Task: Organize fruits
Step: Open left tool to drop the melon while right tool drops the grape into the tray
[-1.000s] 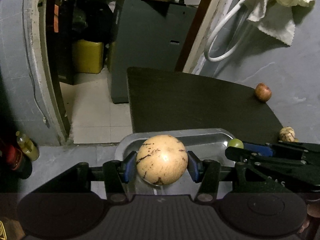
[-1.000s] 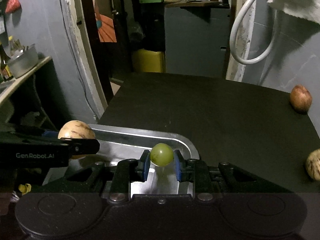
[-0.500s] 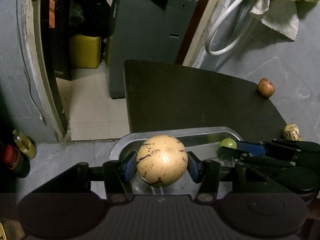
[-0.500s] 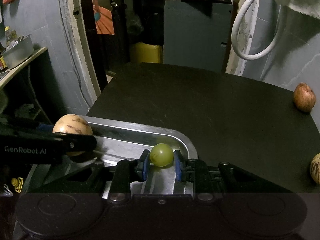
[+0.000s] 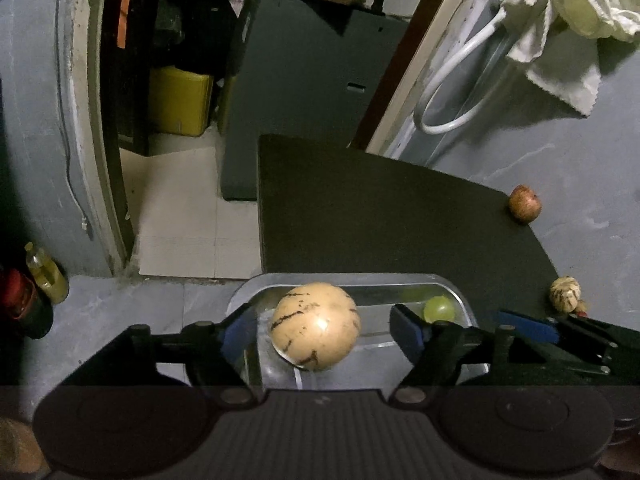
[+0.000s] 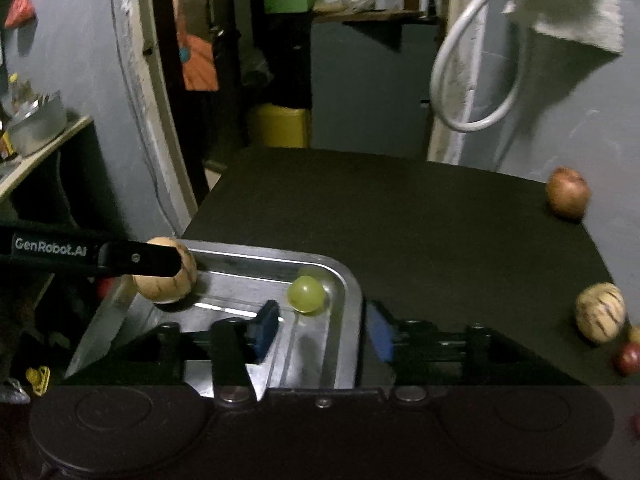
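The tan, brown-streaked round fruit (image 5: 315, 326) sits in the metal tray (image 5: 456, 294), between the two blue pads of the left tongs (image 5: 320, 334) with a gap on either side; the jaws are opening and no pad presses on it. Beyond the right pad of the same tongs, the small green fruit (image 5: 439, 309) lies in the tray's far right corner.

From the right wrist, that green fruit (image 6: 306, 294) rests on the tray floor just ahead of the right tongs (image 6: 322, 330), past the tips of the blue pads and not between them. These jaws are opening too and hold nothing; one pad hangs over the tray, the other beyond its right rim (image 6: 354, 300), above the dark bench (image 6: 420, 232).

Further out on the bench, well to the right of both tongs, lie a reddish apple (image 6: 567, 192) at the far edge near the wall, a pale streaked fruit (image 6: 600, 313) nearer, and a small red fruit (image 6: 628, 358) just beside it.
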The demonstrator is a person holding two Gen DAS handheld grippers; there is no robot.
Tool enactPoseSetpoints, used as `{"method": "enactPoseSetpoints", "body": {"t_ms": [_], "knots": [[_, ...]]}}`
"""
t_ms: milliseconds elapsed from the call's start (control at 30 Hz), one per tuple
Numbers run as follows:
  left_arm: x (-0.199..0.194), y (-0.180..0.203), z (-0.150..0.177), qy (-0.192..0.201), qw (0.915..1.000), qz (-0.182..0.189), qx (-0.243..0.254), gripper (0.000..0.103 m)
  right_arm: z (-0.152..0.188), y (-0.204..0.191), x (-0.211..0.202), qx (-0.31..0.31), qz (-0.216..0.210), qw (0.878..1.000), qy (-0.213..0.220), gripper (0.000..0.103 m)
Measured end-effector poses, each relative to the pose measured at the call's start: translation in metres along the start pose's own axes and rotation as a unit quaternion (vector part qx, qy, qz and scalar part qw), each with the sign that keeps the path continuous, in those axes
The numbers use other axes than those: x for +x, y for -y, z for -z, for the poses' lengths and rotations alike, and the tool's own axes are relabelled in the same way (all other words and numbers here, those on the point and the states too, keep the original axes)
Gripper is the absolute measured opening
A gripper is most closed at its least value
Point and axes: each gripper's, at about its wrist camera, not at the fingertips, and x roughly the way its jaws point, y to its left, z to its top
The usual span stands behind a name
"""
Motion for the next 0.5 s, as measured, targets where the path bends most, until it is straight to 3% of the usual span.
{"method": "enactPoseSetpoints", "body": {"t_ms": [167, 500], "knots": [[-0.024, 0.004, 0.008, 0.015, 0.9999, -0.004, -0.006, 0.095, 0.011, 0.004, -0.036, 0.026, 0.007, 0.999, 0.018, 0.080], [-0.075, 0.002, 0.049, -0.003, 0.9997, -0.010, -0.024, 0.101, 0.039, 0.005, -0.102, 0.042, -0.006, 0.998, 0.044, 0.099]]}}
